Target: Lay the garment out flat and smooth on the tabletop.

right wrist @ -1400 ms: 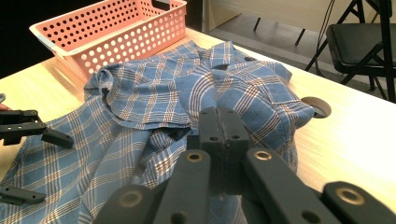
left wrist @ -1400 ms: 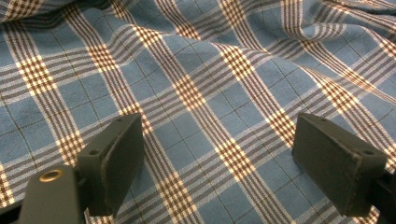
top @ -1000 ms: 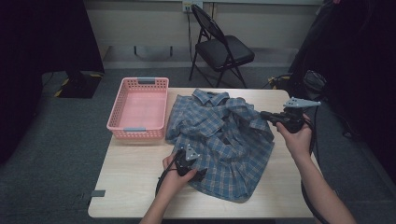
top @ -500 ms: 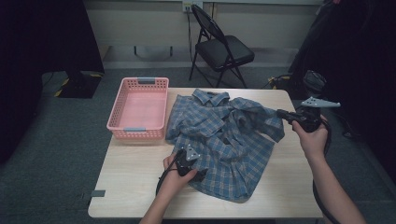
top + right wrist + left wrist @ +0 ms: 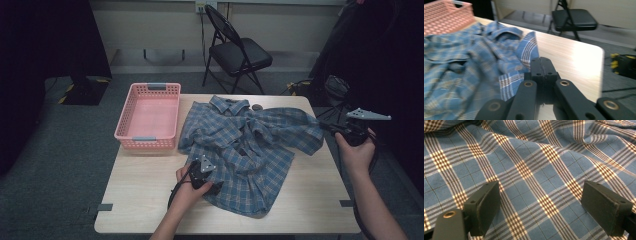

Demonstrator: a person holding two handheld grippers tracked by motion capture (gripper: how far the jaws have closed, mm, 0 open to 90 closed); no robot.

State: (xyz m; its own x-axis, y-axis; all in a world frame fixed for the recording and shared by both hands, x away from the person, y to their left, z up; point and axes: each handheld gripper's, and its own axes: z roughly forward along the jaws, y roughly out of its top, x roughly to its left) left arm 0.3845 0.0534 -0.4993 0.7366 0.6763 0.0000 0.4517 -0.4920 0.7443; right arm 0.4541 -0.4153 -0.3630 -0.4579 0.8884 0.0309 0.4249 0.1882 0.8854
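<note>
A blue plaid shirt (image 5: 245, 150) lay crumpled across the middle of the counter (image 5: 145, 200), collar toward the far edge and one sleeve drawn out toward the right tool (image 5: 327, 126). That tool, held level past the counter's right edge, had its jaws pressed fully together on the sleeve's end; in the right gripper view the checked cloth (image 5: 524, 62) ran straight out from the closed jaws and hung taut just ahead of them. The left tool (image 5: 212, 189) rested on the shirt's near left part, the person's left hand (image 5: 187, 187) around its body. In the left gripper view its two black jaws stood wide apart with plaid cloth (image 5: 536, 170) lying flat between and ahead of them, neither pad gripping it. A pink basket (image 5: 148, 117) stood on the counter beyond and to the left of the left tool, just beside the shirt. A black folding chair (image 5: 237, 50) stood on the floor well beyond both tools.
</note>
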